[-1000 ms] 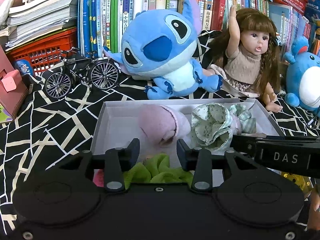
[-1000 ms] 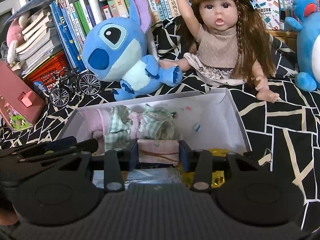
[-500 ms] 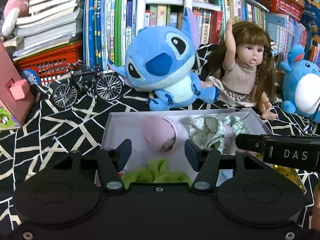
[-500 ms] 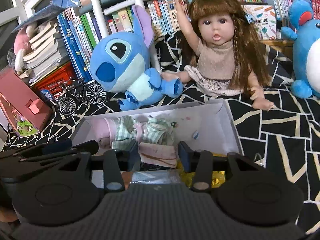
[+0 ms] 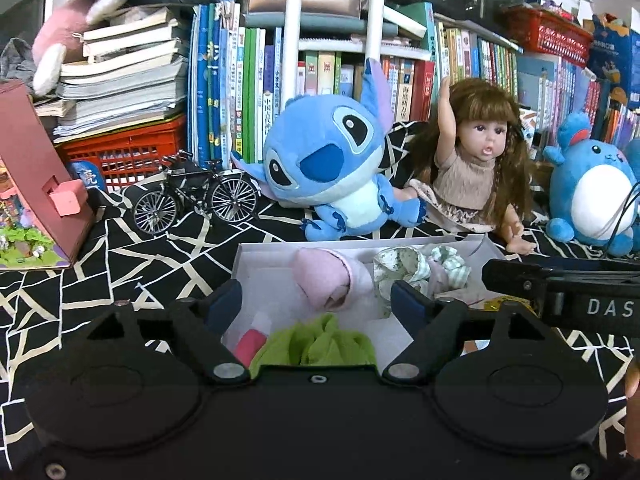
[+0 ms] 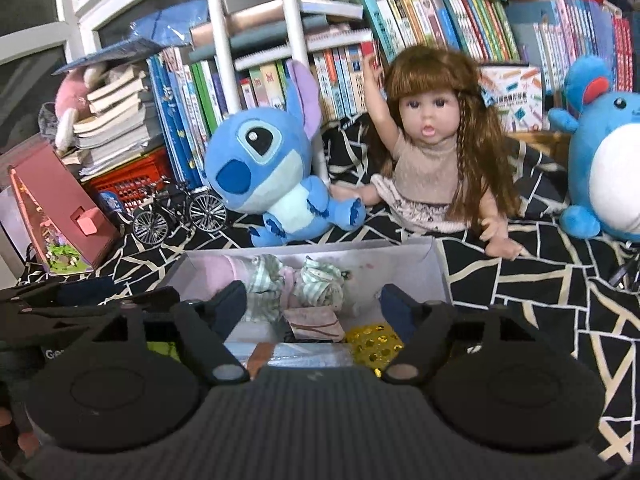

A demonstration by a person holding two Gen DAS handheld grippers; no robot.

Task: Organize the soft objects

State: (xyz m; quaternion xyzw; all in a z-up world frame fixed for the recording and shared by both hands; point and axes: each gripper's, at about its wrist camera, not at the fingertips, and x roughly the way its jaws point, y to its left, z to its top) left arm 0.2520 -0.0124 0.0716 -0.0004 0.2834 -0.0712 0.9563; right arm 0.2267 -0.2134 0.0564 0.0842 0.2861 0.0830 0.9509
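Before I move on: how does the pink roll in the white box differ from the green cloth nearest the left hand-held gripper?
The pink roll is rolled into a neat bundle; the green cloth lies loosely crumpled. The pink roll is pale pink and sits mid-box, towards the plush toys; the green cloth is bright lime, at the near edge, partly hidden by the gripper body. Both are soft fabric items lying inside the white box, neither gripped.

Both wrist cameras look forward and slightly down from close above the near end of the white box (image 5: 280, 250), the left camera left of the right; both take in the box and the blue plush (image 6: 260, 160) beyond.

Left hand-held gripper (image 5: 316, 304) & right hand-held gripper (image 6: 313, 307): jaws just opened wide, nothing gripped.
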